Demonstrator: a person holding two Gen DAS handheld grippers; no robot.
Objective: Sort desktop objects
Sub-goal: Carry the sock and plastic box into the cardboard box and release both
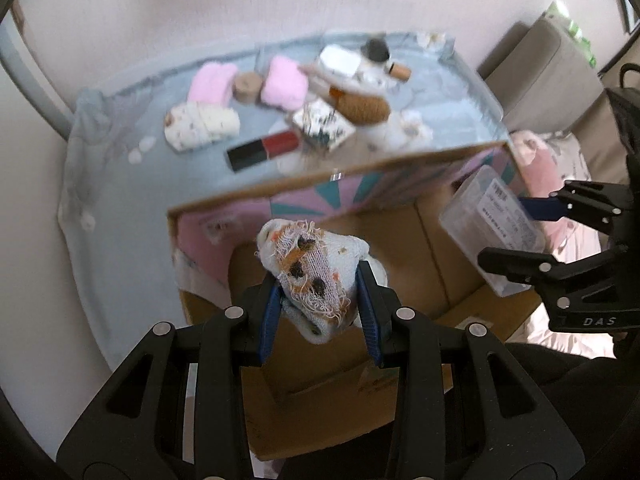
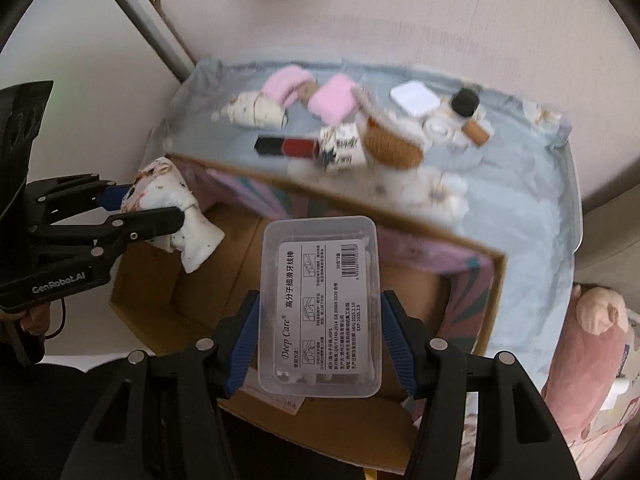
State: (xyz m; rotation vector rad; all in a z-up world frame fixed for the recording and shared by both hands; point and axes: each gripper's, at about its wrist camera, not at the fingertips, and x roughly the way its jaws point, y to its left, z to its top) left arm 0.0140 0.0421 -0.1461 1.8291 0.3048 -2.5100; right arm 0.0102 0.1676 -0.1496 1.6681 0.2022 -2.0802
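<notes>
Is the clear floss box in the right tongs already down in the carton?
Not yet. The floss box is clamped in the right tongs, held above the open carton.

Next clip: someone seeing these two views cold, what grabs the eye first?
Each gripper holds something over the open cardboard box: the left gripper is clamped on a frayed white sock, the right gripper on a clear plastic floss-pick case with a printed label. Behind the box, the blue-covered table is strewn with pink rolled cloths, a red-and-black tube and other small items.
</notes>
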